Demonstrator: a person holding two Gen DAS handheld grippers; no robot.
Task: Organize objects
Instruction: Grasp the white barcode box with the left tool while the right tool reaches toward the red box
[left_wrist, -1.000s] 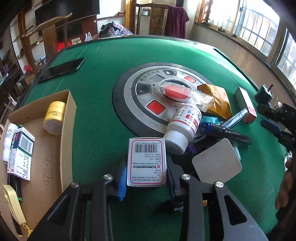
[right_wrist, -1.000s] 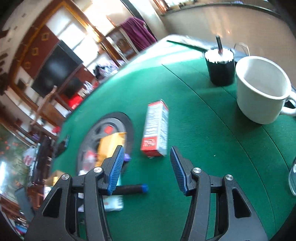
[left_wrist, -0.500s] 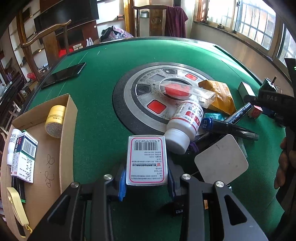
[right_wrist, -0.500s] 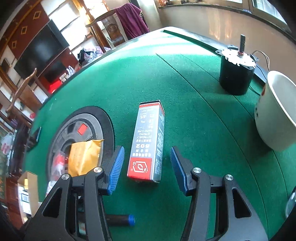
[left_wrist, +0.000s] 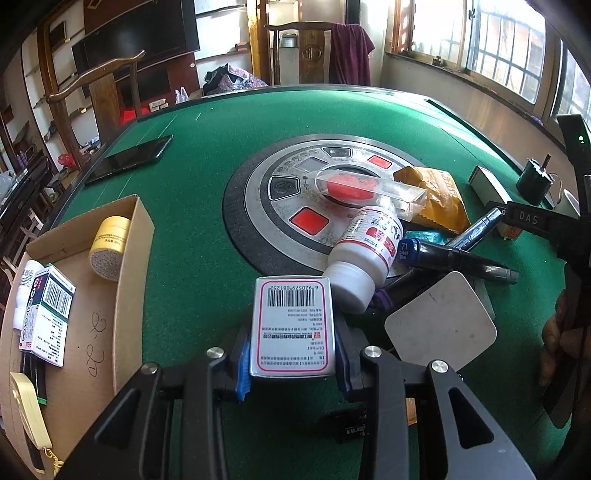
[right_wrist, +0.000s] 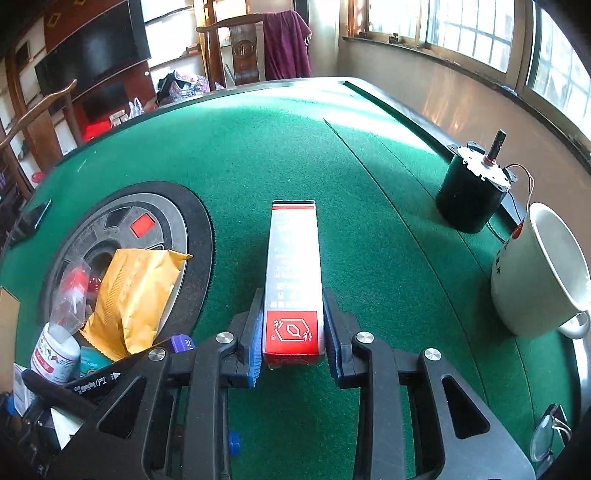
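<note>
The right gripper (right_wrist: 293, 334) has just been closing on the glue box (right_wrist: 293, 280), and its blue pads now sit against both long sides of the red end. A second ago the jaws stood wide with the box lying ahead of them at a slant; half a second ago they straddled its near end without touching. The box lies flat on the green table (right_wrist: 280, 155), pointing away from the camera, between the round centre panel (right_wrist: 173, 229) and the mug (right_wrist: 543, 273), so this reads as a grip made but not yet lifted.

The left gripper (left_wrist: 293, 360) has stayed shut on the white barcode box (left_wrist: 293, 326), held above the table just before the pill bottle (left_wrist: 364, 258) and the markers (left_wrist: 454, 256), much as in both earlier views. The cardboard tray (left_wrist: 131, 258) to its left already holds a tape roll (left_wrist: 109, 243) and another box (left_wrist: 48, 317).

Both hands are thus loaded. Likely next, each box goes to the tray; the long box is gripped at one end and may droop or swing when raised
</note>
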